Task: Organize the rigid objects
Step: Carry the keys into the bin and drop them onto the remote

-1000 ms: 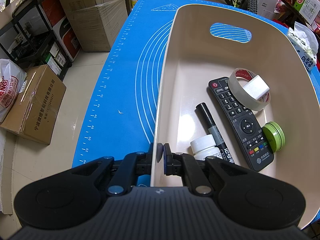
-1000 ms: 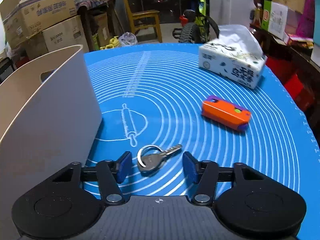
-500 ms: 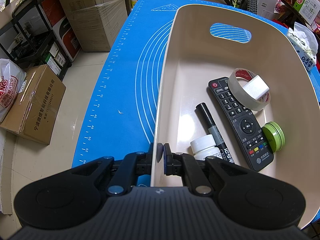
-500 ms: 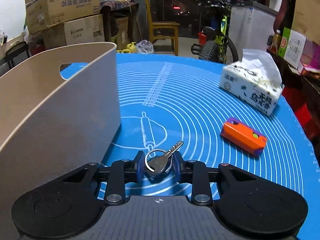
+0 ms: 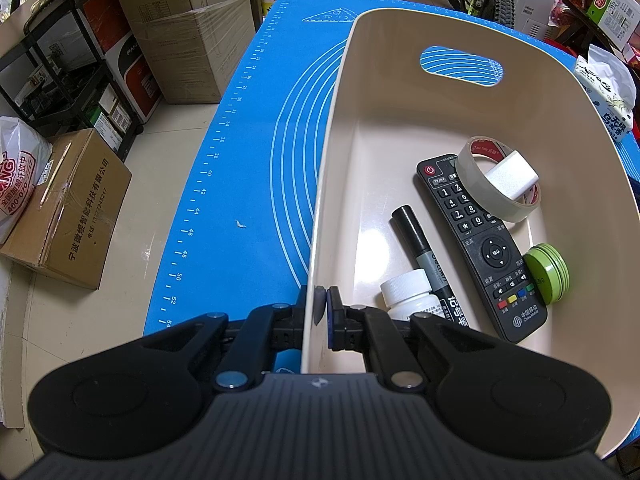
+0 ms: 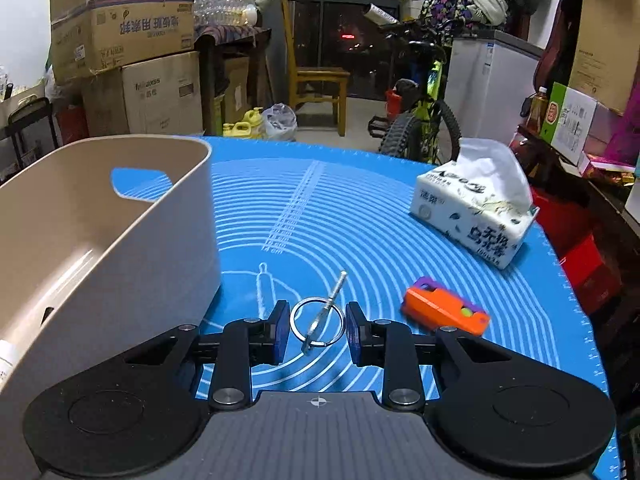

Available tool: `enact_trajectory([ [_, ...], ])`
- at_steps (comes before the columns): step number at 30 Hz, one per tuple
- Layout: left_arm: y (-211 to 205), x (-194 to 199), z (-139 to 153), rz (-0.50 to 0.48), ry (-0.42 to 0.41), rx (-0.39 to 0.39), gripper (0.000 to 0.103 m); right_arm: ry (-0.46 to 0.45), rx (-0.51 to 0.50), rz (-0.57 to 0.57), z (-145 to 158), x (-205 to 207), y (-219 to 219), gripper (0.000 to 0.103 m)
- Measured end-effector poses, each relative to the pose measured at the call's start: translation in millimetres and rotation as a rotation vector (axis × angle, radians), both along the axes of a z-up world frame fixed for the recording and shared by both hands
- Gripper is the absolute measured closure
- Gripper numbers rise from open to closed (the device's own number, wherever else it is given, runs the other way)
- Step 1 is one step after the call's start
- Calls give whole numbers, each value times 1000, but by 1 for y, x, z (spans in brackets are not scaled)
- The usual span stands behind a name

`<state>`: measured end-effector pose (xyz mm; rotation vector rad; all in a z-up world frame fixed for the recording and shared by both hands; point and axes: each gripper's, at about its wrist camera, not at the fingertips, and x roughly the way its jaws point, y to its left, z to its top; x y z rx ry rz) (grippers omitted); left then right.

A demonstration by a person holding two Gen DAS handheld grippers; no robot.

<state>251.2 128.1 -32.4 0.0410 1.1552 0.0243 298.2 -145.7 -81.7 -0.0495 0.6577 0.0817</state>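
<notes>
My left gripper [image 5: 320, 312] is shut on the near rim of the beige bin [image 5: 332, 152]. Inside lie a black remote [image 5: 480, 248], a black marker [image 5: 424, 256], a white pill bottle [image 5: 408, 292], a tape roll [image 5: 476, 184] holding a white charger [image 5: 512, 178], and a green tin [image 5: 548, 266]. My right gripper [image 6: 316, 330] is shut on the key ring with its key [image 6: 324, 310], lifted above the blue mat [image 6: 360, 232], beside the bin [image 6: 120, 240]. An orange and purple box [image 6: 444, 310] lies on the mat to the right.
A tissue pack [image 6: 476, 216] stands at the mat's far right. Cardboard boxes [image 5: 68, 208] and a black rack [image 5: 60, 76] stand on the floor left of the table. A bicycle [image 6: 420, 120] and a chair [image 6: 316, 76] stand beyond the table.
My right gripper has closed on the key ring and lifted it off the mat, tilting up; the key now hangs edge-on. The left gripper has held still on the bin rim.
</notes>
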Motion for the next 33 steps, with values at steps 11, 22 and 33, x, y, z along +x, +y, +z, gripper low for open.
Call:
enact_trajectory([
  [11,0,0,0,0,0,0,95,-117,5,70,57,-13,6,65],
  [22,0,0,0,0,0,0,95,-153,39,254,108,-16,58,65],
  [33,0,0,0,0,0,0,95,28,-24,439,75,-8,121,65],
])
